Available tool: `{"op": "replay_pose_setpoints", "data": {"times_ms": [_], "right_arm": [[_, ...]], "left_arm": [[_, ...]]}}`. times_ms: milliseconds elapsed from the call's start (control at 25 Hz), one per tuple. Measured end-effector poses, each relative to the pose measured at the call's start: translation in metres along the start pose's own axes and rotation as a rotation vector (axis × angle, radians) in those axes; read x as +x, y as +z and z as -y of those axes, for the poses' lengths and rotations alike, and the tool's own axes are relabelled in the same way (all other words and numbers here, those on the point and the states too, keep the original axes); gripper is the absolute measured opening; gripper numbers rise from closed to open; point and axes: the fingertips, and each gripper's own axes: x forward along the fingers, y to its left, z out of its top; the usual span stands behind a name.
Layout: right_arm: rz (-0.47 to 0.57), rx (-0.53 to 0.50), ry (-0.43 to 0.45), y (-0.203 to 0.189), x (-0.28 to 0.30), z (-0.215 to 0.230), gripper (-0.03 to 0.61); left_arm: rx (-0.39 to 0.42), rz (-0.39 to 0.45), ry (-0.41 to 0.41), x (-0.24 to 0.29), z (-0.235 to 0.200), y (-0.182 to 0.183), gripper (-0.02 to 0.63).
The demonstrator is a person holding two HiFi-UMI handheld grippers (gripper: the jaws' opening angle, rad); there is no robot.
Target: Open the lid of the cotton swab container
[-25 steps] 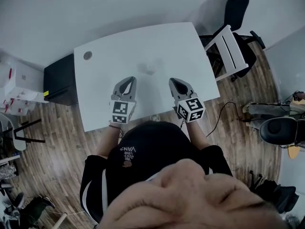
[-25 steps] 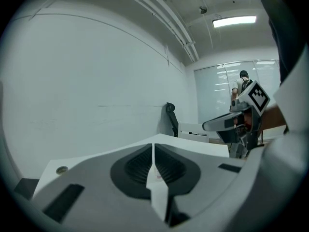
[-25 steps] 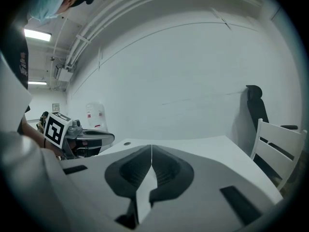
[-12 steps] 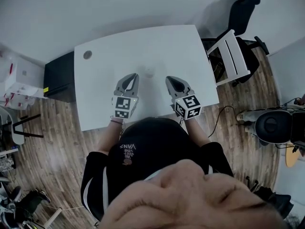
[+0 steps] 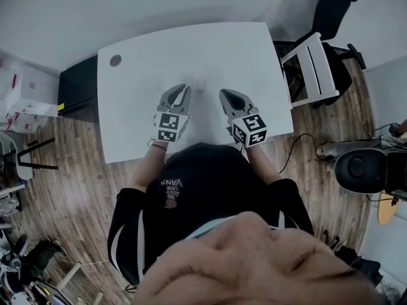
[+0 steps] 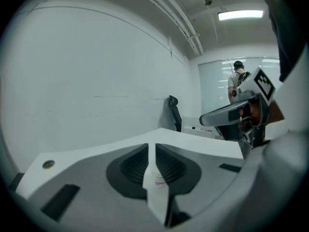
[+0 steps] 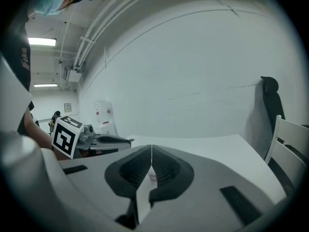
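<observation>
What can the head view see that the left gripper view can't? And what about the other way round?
Only the head view shows the wooden floor and the wearer's black cap from above. Only the left gripper view shows a ceiling light and a person standing far off. Both show the white table, its round hole, the black chair and the right gripper, jaws together.

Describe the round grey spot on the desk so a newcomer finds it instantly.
Find the white desk mid-frame in the head view. Go to its far left corner, beside the black cabinet. The small grey disc set in the top there is the only dark round mark on the white surface.
</observation>
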Motion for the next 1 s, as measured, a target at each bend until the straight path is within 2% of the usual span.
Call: {"op": "replay_pose_setpoints", "data": {"times_ms": [320,600,680,760,1000], "right_arm": [[0.004,0.016,0.001,0.000,0.006,0.017,0.012],[0.000,0.016,0.009,-0.002,0.010,0.023,0.012],[-0.003,0.015,0.012,-0.003,0.012,0.023,0.012],[-0.005,0.014,0.015,-0.003,0.015,0.023,0.013],[-0.020,0.014,0.016,-0.006,0.020,0.022,0.013]], "left_arm": [[-0.003,-0.051,-0.026,0.023,0.005,-0.021,0.026],[0.011,-0.057,-0.047,0.032,0.011,-0.030,0.029],[0.006,-0.065,-0.058,0.033,0.012,-0.034,0.063],[0.002,-0.080,-0.074,0.036,0.013,-0.039,0.129],[0.018,-0.118,-0.115,0.042,0.019,-0.056,0.204]]}}
